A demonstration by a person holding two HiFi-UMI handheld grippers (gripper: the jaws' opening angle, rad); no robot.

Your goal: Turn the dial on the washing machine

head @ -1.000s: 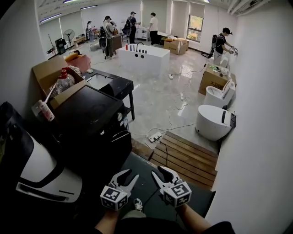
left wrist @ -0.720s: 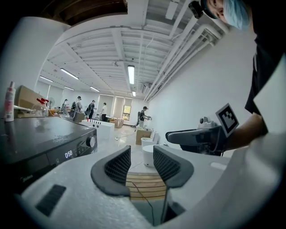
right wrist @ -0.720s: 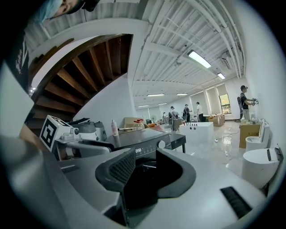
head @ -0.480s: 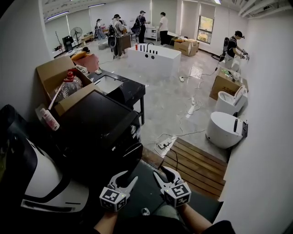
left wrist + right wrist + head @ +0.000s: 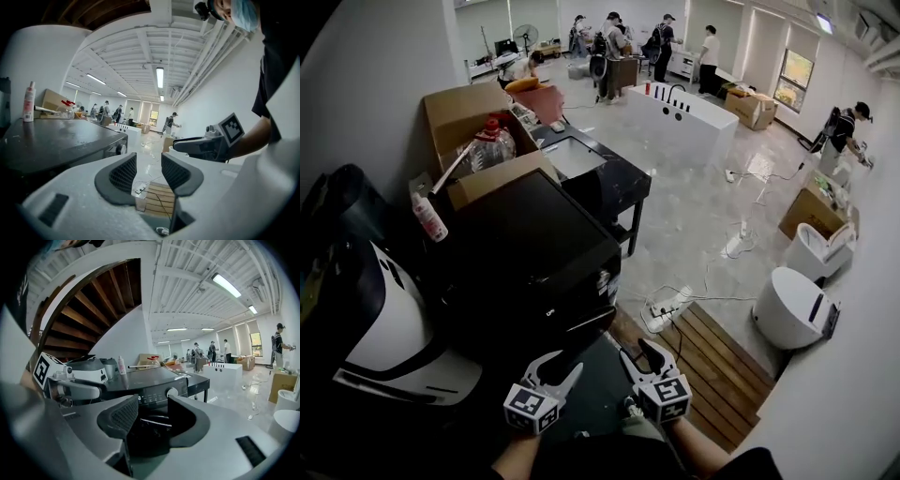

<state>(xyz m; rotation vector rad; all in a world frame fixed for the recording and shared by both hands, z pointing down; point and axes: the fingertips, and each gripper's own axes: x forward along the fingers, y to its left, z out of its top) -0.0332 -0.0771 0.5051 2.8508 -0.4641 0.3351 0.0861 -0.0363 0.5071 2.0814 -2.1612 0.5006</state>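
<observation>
The black washing machine (image 5: 525,267) stands ahead and left of me, with its silver dial (image 5: 602,285) on the front panel. My left gripper (image 5: 560,367) and right gripper (image 5: 637,353) are held side by side low in the head view, short of the machine's front. The right gripper (image 5: 153,401) faces the panel, and the dial (image 5: 172,392) shows just above its right jaw. In the left gripper view the dial (image 5: 121,149) lies left of the left gripper (image 5: 148,160). Both pairs of jaws have just been opening, with nothing between them.
A white appliance (image 5: 384,337) sits left of the washer. A spray bottle (image 5: 427,217) and cardboard box (image 5: 469,108) stand behind it, with a black sink table (image 5: 600,183) beyond. A wooden platform (image 5: 712,361), power strip (image 5: 670,306) and white toilets (image 5: 792,309) lie right. People work at the back.
Both grippers have moved forward toward the washer's front, and the machine now fills more of the head view. The right jaws stand wider apart than before.
</observation>
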